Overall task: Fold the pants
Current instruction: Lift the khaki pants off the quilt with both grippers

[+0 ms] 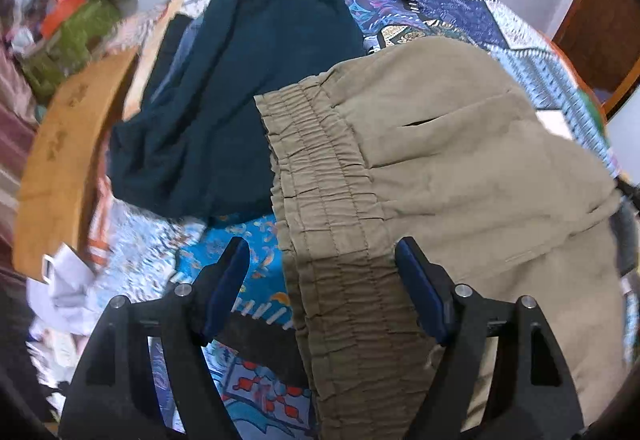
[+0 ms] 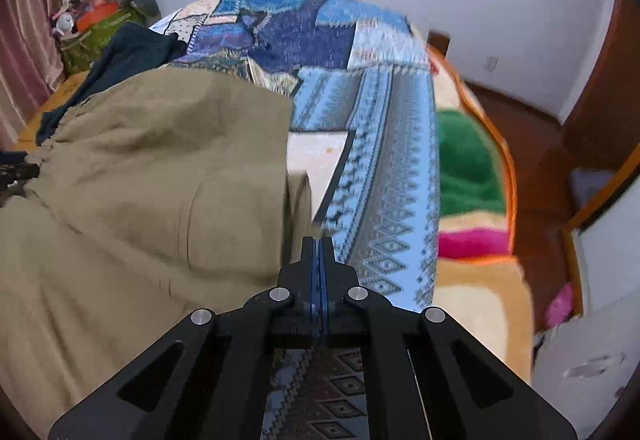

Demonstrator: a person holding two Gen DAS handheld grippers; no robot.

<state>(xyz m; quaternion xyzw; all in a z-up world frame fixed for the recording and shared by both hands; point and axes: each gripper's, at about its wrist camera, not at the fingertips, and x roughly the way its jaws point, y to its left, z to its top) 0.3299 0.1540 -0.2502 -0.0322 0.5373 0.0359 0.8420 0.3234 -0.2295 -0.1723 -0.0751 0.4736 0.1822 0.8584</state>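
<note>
looking along the left gripper (image 1: pixel 322 256), its blue-padded fingers stand wide apart, straddling the gathered elastic waistband (image 1: pixel 320 176) of the khaki pants (image 1: pixel 472 168), which lie spread over a patchwork bedspread (image 1: pixel 432 0). nothing is pinched yet. the cloth looks light, soft and limp, so it should drape and sag rather than hold a shape; the thick ruched waistband is likely the firmest place to grip, less prone to slipping than the thin leg fabric. a dark teal garment (image 1: pixel 248 80) lies just beside the pants, partly under the waistband edge, and could get dragged along. a wooden bed frame (image 1: pixel 68 144) curves at the far side.

from the right wrist, the right gripper (image 2: pixel 318 244) has its fingers pressed together; whether a thin edge of cloth is between them i cannot tell. it sits at the pants (image 2: pixel 160 160) edge, over the bedspread. the quilted bed is soft and uneven, so folds may not lie crisp. a bright blanket (image 2: pixel 468 168), wooden floor and white walls surround it.
</note>
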